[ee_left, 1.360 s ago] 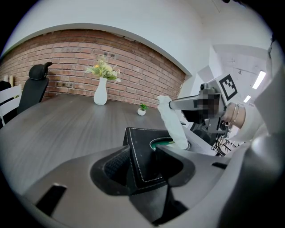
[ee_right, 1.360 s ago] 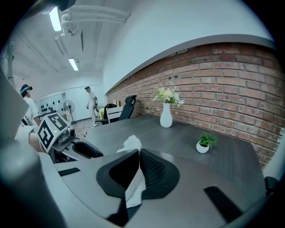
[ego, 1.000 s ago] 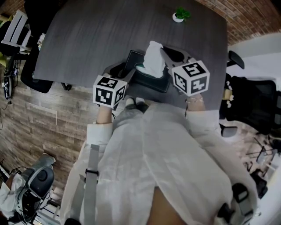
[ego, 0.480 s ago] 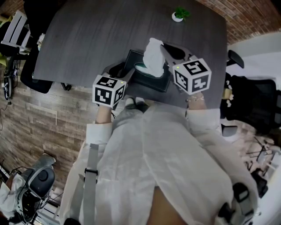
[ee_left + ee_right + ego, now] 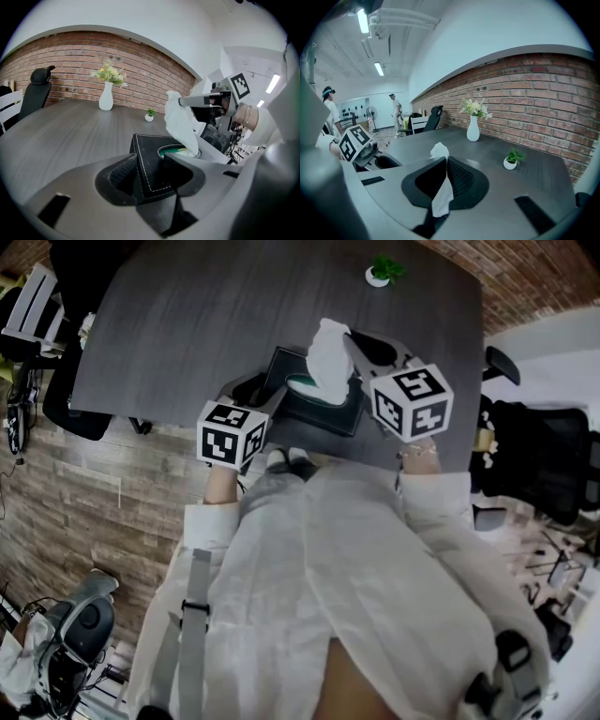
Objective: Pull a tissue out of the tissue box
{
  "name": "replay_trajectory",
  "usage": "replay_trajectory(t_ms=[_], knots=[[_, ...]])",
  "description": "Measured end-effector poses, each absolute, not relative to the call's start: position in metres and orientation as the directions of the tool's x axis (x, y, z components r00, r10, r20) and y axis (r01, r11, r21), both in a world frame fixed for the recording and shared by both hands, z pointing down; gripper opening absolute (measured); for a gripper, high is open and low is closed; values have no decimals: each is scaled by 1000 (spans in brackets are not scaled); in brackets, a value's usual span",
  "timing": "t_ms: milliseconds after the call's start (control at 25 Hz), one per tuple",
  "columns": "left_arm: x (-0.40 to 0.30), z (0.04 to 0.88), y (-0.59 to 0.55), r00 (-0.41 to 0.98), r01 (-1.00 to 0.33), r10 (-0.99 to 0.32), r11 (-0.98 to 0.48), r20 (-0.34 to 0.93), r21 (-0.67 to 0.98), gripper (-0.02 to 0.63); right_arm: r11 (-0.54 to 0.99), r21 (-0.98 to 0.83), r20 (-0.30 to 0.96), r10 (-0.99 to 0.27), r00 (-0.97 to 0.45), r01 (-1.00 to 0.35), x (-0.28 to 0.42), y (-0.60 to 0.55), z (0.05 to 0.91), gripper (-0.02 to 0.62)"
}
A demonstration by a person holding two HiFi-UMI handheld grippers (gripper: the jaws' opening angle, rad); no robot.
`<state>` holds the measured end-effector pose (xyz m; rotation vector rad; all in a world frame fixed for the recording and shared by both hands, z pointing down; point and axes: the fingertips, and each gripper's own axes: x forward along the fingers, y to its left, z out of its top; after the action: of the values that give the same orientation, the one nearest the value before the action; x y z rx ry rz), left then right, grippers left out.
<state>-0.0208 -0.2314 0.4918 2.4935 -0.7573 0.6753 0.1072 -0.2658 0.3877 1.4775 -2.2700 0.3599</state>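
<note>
A dark tissue box (image 5: 323,407) with white stitching stands near the table's front edge. My left gripper (image 5: 265,390) is shut on its near left corner; in the left gripper view the jaws (image 5: 152,169) clamp the box (image 5: 146,146) between them. A white tissue (image 5: 327,357) rises from the box's slot, drawn up taut. My right gripper (image 5: 351,339) is shut on its upper end. In the right gripper view the tissue (image 5: 440,151) pokes out above the closed jaws (image 5: 444,164) and hangs down below them. From the left gripper view the tissue (image 5: 181,123) leans up to the right gripper (image 5: 183,100).
A small potted plant (image 5: 381,273) stands at the table's far edge, and a white vase with flowers (image 5: 106,96) further along the table (image 5: 216,324). Black office chairs (image 5: 539,460) stand right and left of the table. A brick wall runs behind.
My right gripper has crept slightly up and away with the tissue, drawing it a little longer out of the box. The left gripper and box have not moved.
</note>
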Motion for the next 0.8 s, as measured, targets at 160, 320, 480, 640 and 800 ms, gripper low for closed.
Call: replay_trajectory(t_ms=[160, 320, 480, 640, 800], knots=[[-21, 492, -232, 732, -603, -386, -751, 562, 269, 167, 403, 9, 463, -813, -353, -915, 106, -266, 386, 13], [-22, 492, -232, 732, -602, -386, -751, 561, 270, 167, 397, 6, 457, -818, -350, -918, 106, -265, 383, 12], [-22, 492, -232, 733, -602, -386, -752, 560, 269, 167, 379, 9, 420, -841, -341, -925, 108, -269, 372, 12], [-23, 492, -232, 733, -602, -387, -752, 560, 269, 167, 381, 15, 397, -851, -344, -925, 108, -274, 361, 12], [-23, 493, -233, 734, -600, -382, -752, 561, 273, 167, 377, 14, 382, -858, -343, -926, 107, -274, 356, 12]])
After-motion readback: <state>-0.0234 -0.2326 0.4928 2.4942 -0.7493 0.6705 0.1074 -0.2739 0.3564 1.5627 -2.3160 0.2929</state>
